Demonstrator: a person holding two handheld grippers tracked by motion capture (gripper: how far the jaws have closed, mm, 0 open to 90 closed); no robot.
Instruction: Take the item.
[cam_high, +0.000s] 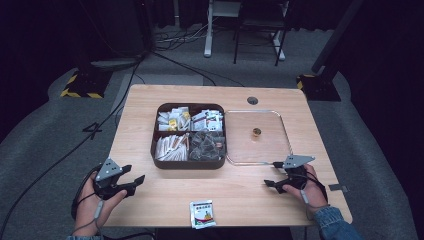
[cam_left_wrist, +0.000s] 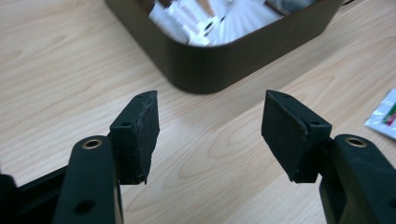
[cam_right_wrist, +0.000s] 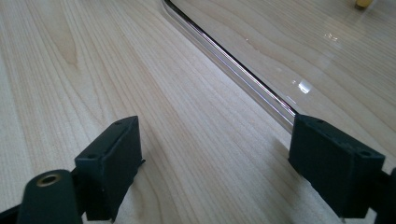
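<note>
On the near table edge the sachet (cam_high: 202, 214) lies flat — the left gripper (cam_high: 134, 183), jaws released and empty like the right gripper's (cam_high: 270, 173), may skid over it.

Your worktop (cam_high: 150, 200) carries a four-part box (cam_high: 189, 163) at centre, packets in each part. A tray (cam_high: 285, 131) sits touching its right side, with a small cup (cam_high: 256, 132) in it. A sachet (cam_high: 203, 214) lies at the near edge, before the box. Your left tool (cam_high: 134, 182) sits near-left, your right tool (cam_high: 271, 173) at the tray's near-right corner.
</note>
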